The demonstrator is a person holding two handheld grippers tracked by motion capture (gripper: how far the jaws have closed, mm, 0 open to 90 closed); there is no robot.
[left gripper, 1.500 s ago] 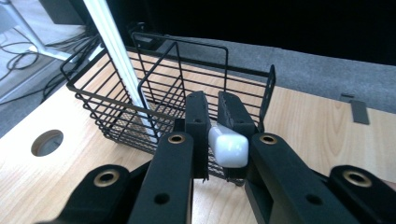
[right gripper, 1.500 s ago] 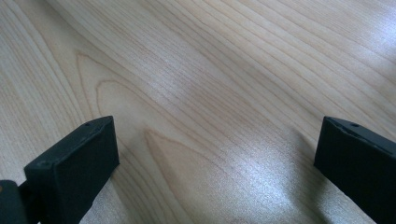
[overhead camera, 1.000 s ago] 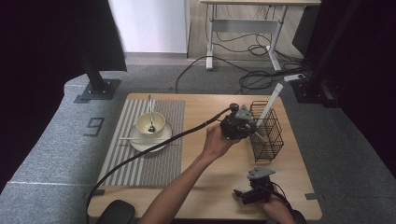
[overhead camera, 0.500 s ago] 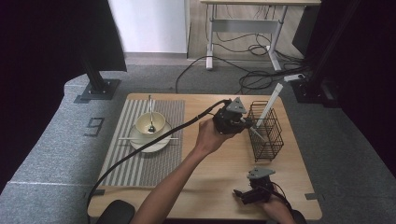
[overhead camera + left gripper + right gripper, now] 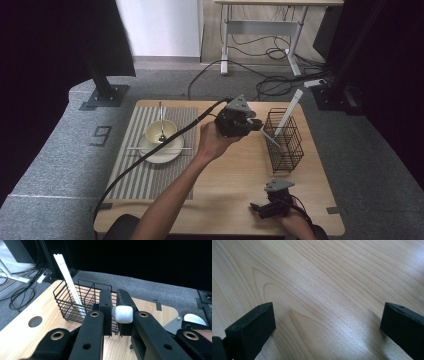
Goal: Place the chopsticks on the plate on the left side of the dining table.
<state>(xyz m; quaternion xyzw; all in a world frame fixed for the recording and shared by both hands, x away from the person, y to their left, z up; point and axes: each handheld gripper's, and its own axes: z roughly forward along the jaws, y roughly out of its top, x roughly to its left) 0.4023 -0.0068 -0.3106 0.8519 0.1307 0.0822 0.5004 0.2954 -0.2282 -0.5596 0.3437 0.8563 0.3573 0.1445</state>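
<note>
Left gripper [image 5: 113,312] clamps white handle [image 5: 122,314], maybe spoon; high view hides it.

Black wire basket [image 5: 283,140], wooden table [image 5: 230,180]

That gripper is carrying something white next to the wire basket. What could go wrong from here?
The left gripper pinches only one end of the white utensil, so it might twist or slip out. Its far tip sits right at the wire basket wall and could catch in the mesh instead of dropping inside. The light basket, with a tall white stick leaning in it, could tip if nudged, and the open right gripper rests apart from it.
</note>
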